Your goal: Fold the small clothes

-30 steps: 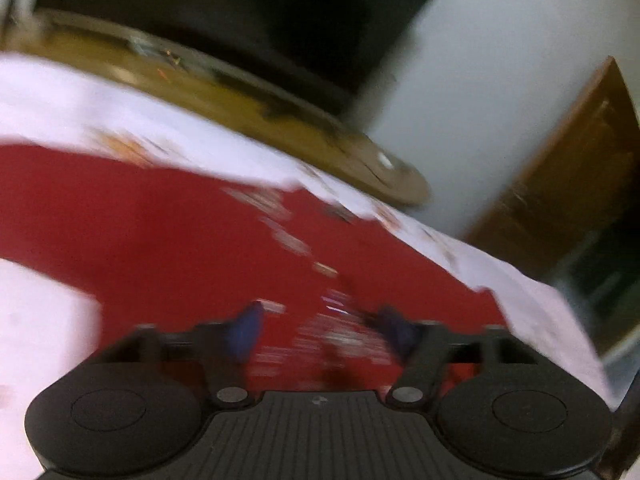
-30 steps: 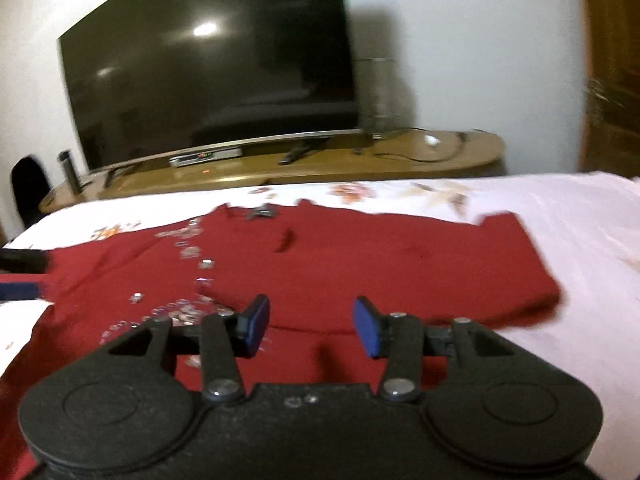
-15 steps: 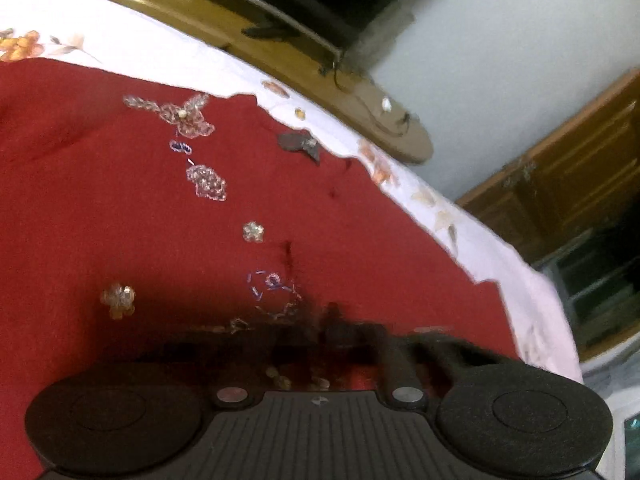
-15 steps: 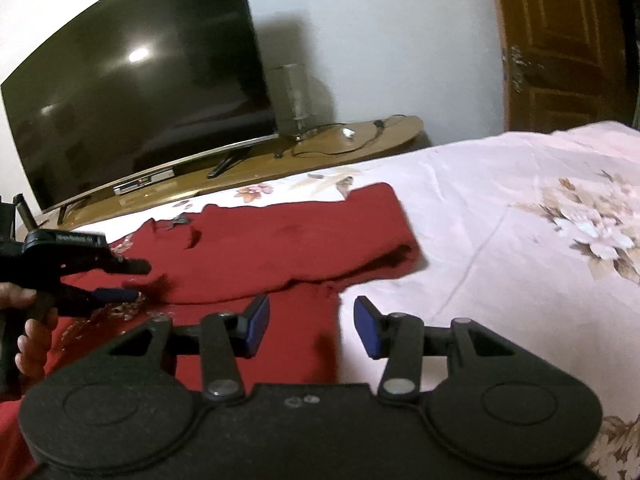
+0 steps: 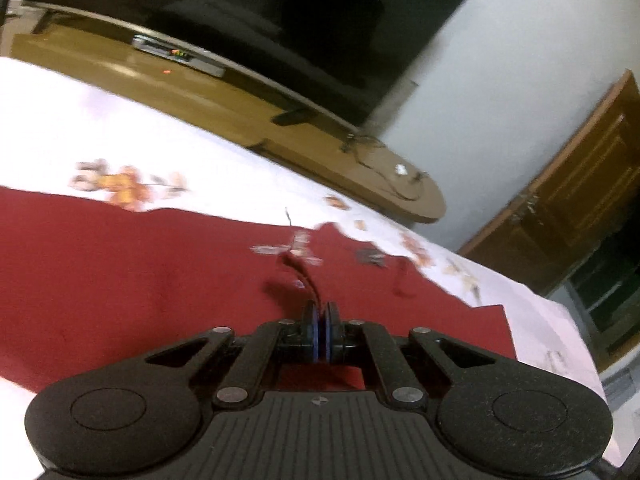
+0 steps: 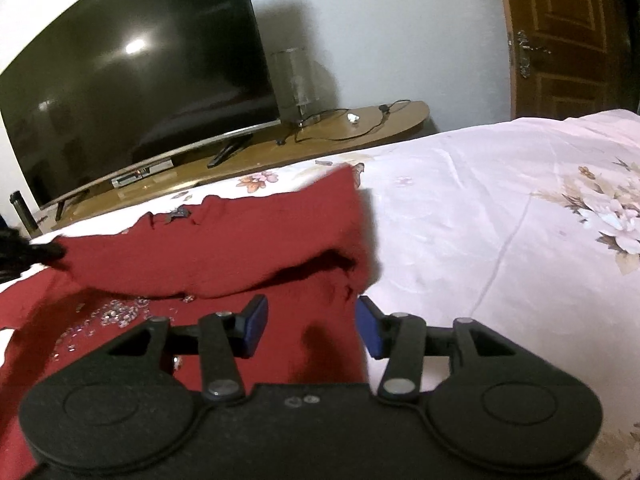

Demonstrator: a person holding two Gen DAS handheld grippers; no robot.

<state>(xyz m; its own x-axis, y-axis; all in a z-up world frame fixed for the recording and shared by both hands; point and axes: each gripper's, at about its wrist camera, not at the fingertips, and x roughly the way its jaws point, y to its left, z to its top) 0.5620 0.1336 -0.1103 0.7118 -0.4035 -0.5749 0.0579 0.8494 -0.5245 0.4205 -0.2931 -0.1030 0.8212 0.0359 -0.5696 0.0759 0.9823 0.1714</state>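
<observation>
A dark red sweater (image 5: 160, 272) with beaded flowers lies on a white floral bedsheet (image 5: 60, 128). My left gripper (image 5: 320, 320) is shut, pinching a ridge of the red fabric between its blue pads, and lifts it. In the right wrist view the sweater (image 6: 224, 252) has its sleeve raised and stretched across the body, held at the far left by the blurred left gripper (image 6: 24, 256). My right gripper (image 6: 308, 324) is open and empty, hovering over the sweater's right side edge.
A large black TV (image 6: 132, 80) stands on a low wooden console (image 6: 340, 128) beyond the bed, with cables and a glass vase (image 6: 294, 80). A wooden door (image 6: 560, 36) is at the right. Bare floral sheet (image 6: 500, 216) spreads to the right of the sweater.
My left gripper went down onto the sweater, closed on the fabric and raised it. My right gripper swung right to the sweater's side edge and stayed open. The sleeve now lies across the body.
</observation>
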